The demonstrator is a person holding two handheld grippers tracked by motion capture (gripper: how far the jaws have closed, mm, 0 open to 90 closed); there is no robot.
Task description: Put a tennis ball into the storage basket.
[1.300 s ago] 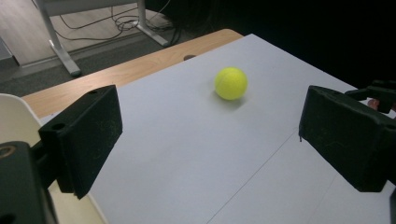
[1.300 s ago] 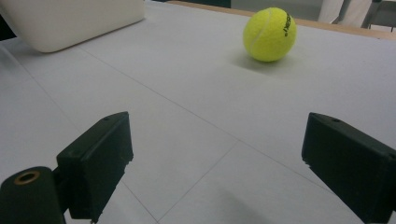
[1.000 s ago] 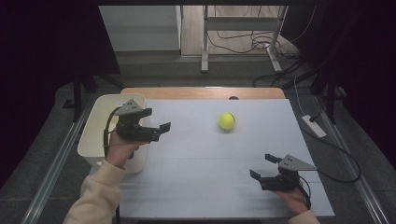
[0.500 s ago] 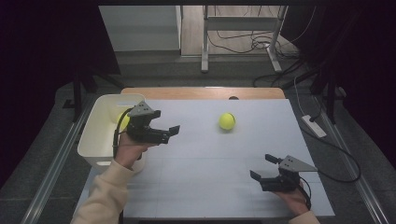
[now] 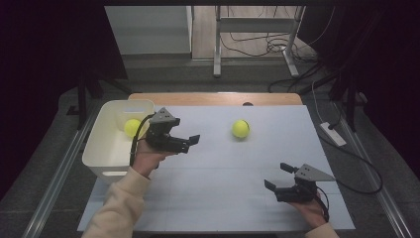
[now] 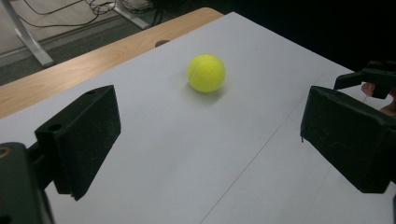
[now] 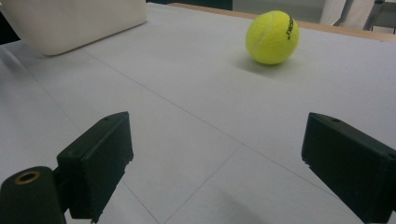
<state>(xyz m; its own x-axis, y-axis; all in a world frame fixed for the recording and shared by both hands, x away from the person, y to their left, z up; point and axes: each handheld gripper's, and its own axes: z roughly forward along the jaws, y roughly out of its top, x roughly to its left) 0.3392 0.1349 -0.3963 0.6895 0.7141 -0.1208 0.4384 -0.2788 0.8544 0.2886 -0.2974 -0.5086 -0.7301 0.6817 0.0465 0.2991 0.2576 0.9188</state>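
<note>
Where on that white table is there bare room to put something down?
The widest bare patch lies on the table between the left gripper and the right gripper, below the loose ball. The far right corner beyond that ball is bare too. The left edge is crowded: the bin stands there with a ball in it.

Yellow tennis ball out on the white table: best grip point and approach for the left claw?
Grip the yellow tennis ball across its widest middle, pads on opposite sides. Being round, it probably rolls if nudged off-centre. It sits alone on the white table, so the open left claw, already facing it from the bin side, could come in low and straddle it.
</note>
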